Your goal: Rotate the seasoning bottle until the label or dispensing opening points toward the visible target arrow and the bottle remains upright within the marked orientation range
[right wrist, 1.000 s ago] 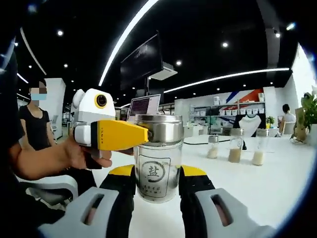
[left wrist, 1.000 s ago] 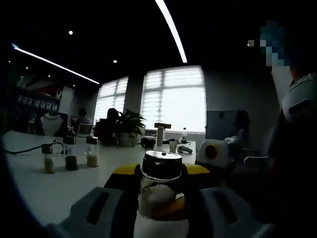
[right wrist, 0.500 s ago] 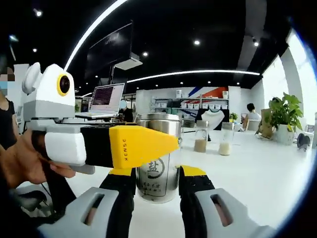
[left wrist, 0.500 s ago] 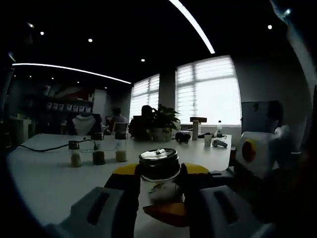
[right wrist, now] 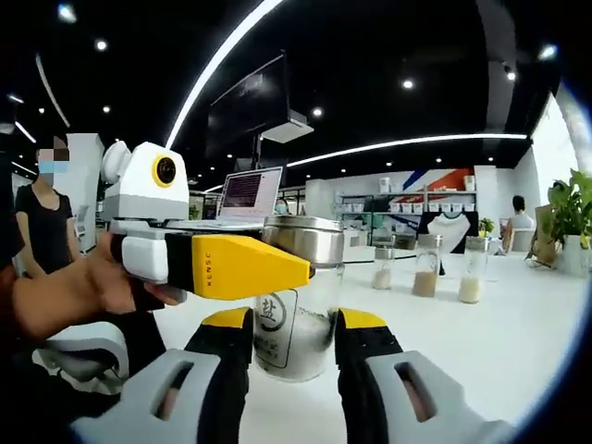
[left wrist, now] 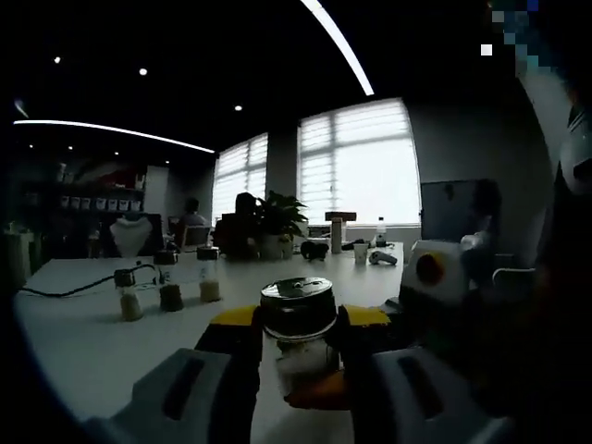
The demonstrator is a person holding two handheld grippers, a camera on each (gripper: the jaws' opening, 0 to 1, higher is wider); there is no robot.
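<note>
In my right gripper view, my right claw point(right wrist: 291, 347) has its black, yellow-tipped jaws rising from six o'clock, and the clear glass seasoning bottle with the shiny metal cap point(right wrist: 296, 301) stands dead centre between them on the white table point(right wrist: 499, 342). The jaw tips sit tight against the glass on either side, so I call that a pinch on the bottle's lower body. The bottle tilts slightly, its top leaning toward one o'clock, white grains heaped in its bottom. Its round printed label point(right wrist: 270, 314) faces toward seven o'clock, partly behind my left-side jaw.

My left claw point(right wrist: 277, 268) reaches in from nine o'clock, its yellow wedge-shaped jaw crossing the bottle's neck just under the cap, a hand point(right wrist: 102, 287) behind it.

Over in my left gripper view, the same bottle point(left wrist: 298, 324) sits at centre, cap on top, between the yellow jaw tips of my left claw point(left wrist: 298, 319), which press on it at nine and three o'clock. So both claws are clamped on the bottle.

Three small capped jars point(right wrist: 425, 268) stand in a row at two o'clock, well apart from the bottle; they sit at nine o'clock point(left wrist: 166, 291) from the left.
</note>
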